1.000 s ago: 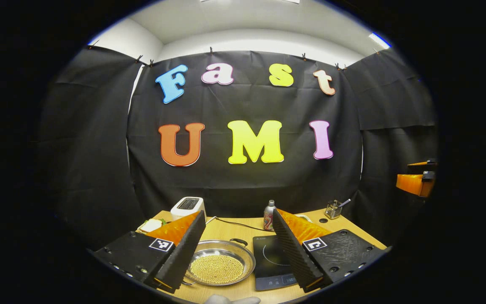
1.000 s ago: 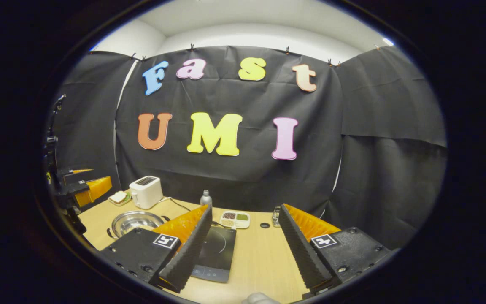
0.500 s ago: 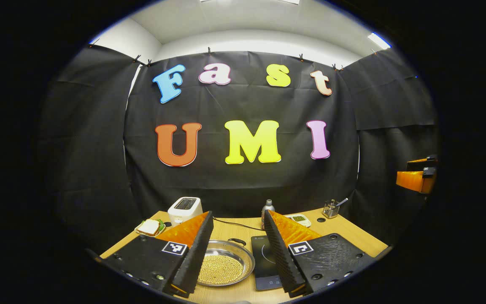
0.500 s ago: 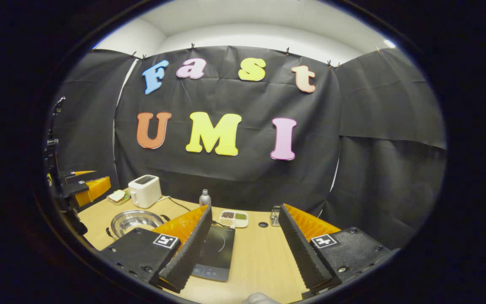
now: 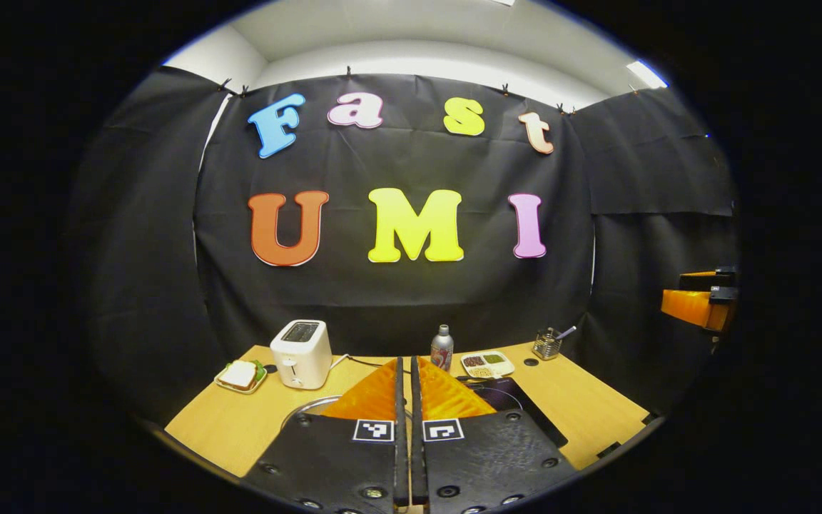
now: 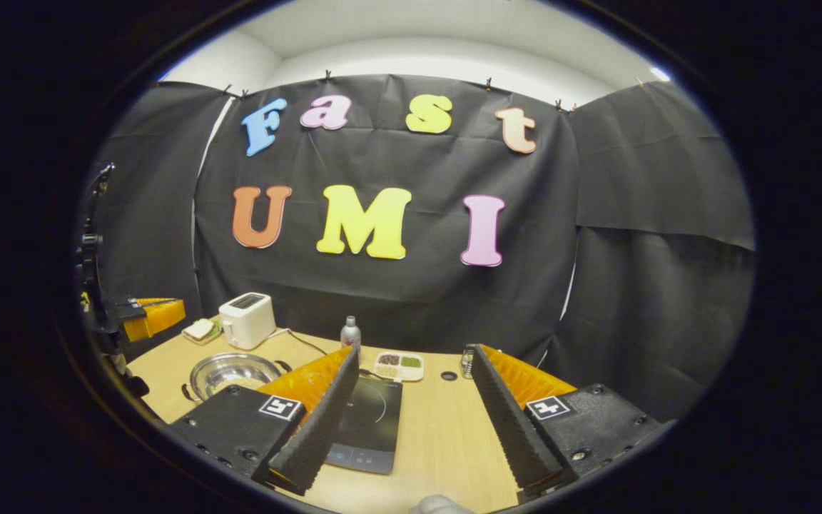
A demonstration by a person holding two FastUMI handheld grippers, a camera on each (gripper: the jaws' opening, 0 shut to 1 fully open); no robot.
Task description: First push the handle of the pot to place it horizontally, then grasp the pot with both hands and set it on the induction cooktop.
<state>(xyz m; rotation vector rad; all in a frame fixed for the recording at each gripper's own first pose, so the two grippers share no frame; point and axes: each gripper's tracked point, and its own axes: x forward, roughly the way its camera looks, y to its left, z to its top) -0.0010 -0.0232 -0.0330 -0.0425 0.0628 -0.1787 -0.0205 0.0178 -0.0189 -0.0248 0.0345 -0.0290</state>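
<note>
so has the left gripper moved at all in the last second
Yes. In the left gripper view its fingers have closed together, and the toaster now sits higher and clear of them, so the left gripper has tilted or drawn back.

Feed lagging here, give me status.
Left gripper jaws shut, empty; right gripper open. Pot on table beside cooktop, ungrasped. Nothing blocking.

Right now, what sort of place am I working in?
It looks like a mock kitchen counter set up inside a recording booth, not a real kitchen. A wooden table carries a white toaster, a black induction cooktop and a steel pot, with black cloth hung as walls behind.
</note>
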